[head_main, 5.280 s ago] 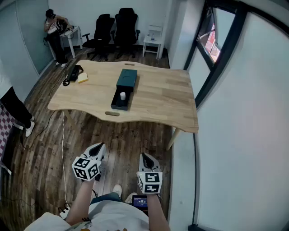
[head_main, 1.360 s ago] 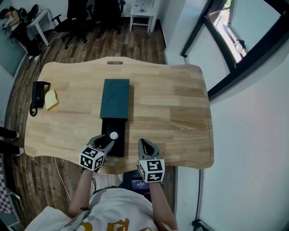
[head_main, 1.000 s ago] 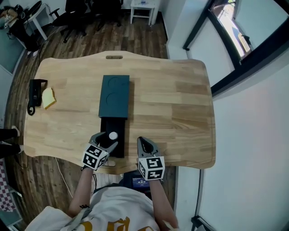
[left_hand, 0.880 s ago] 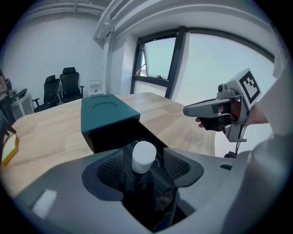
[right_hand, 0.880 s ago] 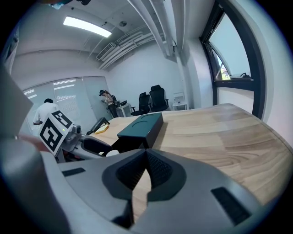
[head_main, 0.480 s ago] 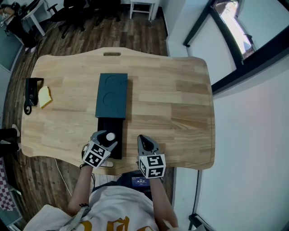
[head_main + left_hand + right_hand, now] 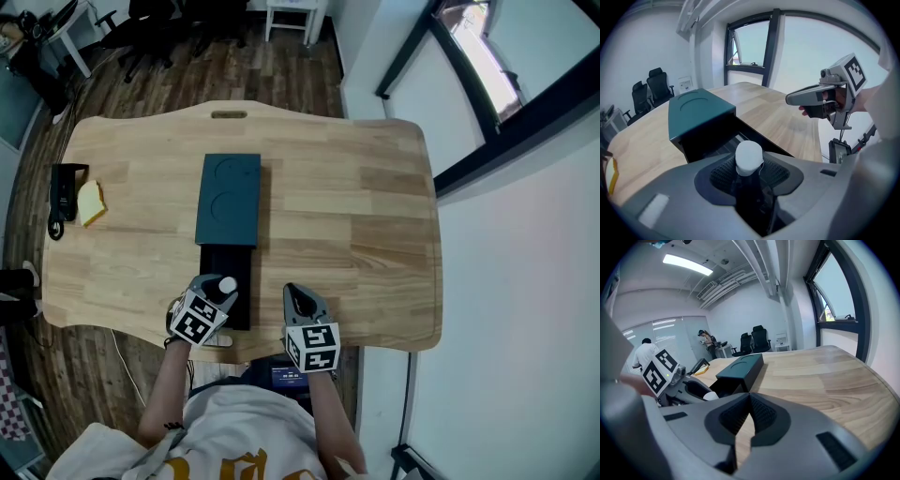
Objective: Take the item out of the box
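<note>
Wooden table (image 7: 375,216), lower left of head view: left gripper (image 7: 219,292), jaws just closing, gripped the box's (image 7: 228,197) white-capped bottle (image 7: 749,157), probably light, stiff, slick, best held mid-body; right gripper (image 7: 298,298) sat clenched, empty.

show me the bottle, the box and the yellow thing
bottle (image 7: 749,157), left gripper view, on its white cap
box (image 7: 228,197), head view, on its teal top
yellow thing (image 7: 91,202), head view, on its middle

A light wooden table (image 7: 356,216) stands on a dark plank floor (image 7: 84,375). Near its left edge a black corded handset (image 7: 62,195) lies just beside a yellow pad (image 7: 91,202). Beyond the far edge stand black office chairs (image 7: 760,336) and a white side table (image 7: 292,9). A dark-framed window (image 7: 487,56) is on the right.
</note>
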`<action>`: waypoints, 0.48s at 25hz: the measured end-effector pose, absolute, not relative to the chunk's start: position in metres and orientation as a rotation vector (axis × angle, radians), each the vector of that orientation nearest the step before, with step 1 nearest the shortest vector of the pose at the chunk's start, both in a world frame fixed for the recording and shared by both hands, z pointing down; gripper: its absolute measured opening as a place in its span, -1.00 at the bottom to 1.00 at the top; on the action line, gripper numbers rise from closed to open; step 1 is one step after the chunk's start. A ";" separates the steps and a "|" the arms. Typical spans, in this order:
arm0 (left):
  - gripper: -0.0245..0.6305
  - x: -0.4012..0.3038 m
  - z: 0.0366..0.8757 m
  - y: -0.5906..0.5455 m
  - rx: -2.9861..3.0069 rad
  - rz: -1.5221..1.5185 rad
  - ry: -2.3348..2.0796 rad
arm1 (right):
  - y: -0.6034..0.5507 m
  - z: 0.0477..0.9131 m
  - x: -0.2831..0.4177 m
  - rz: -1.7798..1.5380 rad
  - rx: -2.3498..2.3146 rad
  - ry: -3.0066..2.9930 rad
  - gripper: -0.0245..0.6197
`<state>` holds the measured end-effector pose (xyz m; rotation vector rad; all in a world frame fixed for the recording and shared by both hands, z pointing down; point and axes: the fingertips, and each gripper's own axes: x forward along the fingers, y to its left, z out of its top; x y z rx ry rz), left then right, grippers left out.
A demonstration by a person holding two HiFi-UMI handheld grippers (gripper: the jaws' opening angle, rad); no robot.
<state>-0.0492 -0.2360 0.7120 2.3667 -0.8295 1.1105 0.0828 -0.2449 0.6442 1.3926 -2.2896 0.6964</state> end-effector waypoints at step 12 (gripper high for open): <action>-0.41 -0.061 0.683 -0.244 2.353 0.998 -0.927 | -0.236 0.630 0.084 0.645 1.408 -2.291 -0.90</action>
